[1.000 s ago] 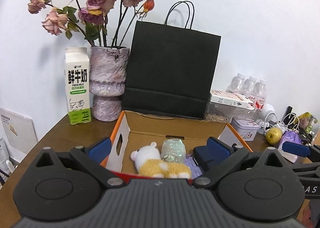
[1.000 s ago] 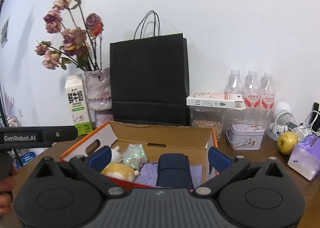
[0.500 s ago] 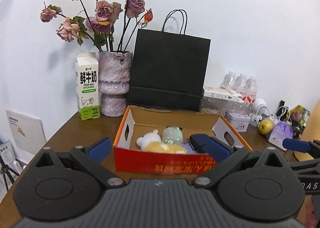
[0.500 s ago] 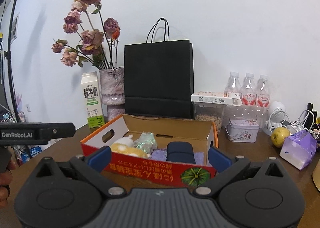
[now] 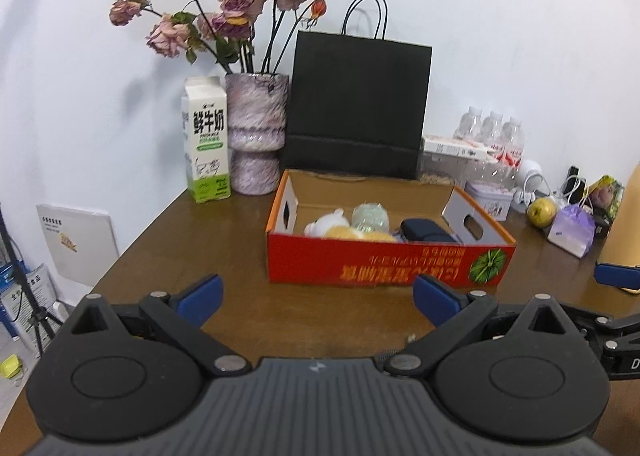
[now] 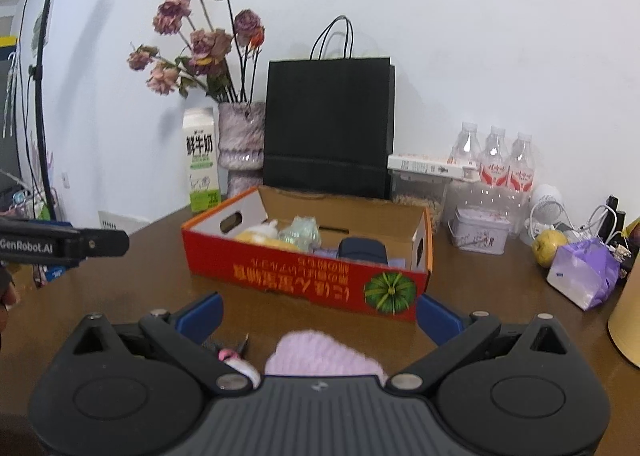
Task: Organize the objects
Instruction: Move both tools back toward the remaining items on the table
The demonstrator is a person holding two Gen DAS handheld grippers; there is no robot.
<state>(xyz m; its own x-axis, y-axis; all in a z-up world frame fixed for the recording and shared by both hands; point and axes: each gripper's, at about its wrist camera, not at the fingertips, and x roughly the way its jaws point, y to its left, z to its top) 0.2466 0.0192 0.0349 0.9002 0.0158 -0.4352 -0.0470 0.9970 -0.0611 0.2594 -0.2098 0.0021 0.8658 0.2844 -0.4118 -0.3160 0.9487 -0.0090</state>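
Both grippers have pulled back from the red cardboard box (image 5: 390,264); left gripper (image 5: 316,294) and right gripper (image 6: 318,314) jaws spread, empty. Pink knitted item (image 6: 320,356) lies near, between right fingers.

Brown wooden table (image 5: 240,276) — red box (image 5: 384,264), milk carton (image 5: 206,144), vase (image 5: 256,136), black bag (image 5: 358,108), tin (image 6: 480,232) on top.

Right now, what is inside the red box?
The box holds a white and yellow plush toy, a pale green sparkly bundle, a dark blue case and purple cloth under them. The front wall hides their lower parts and the floor.
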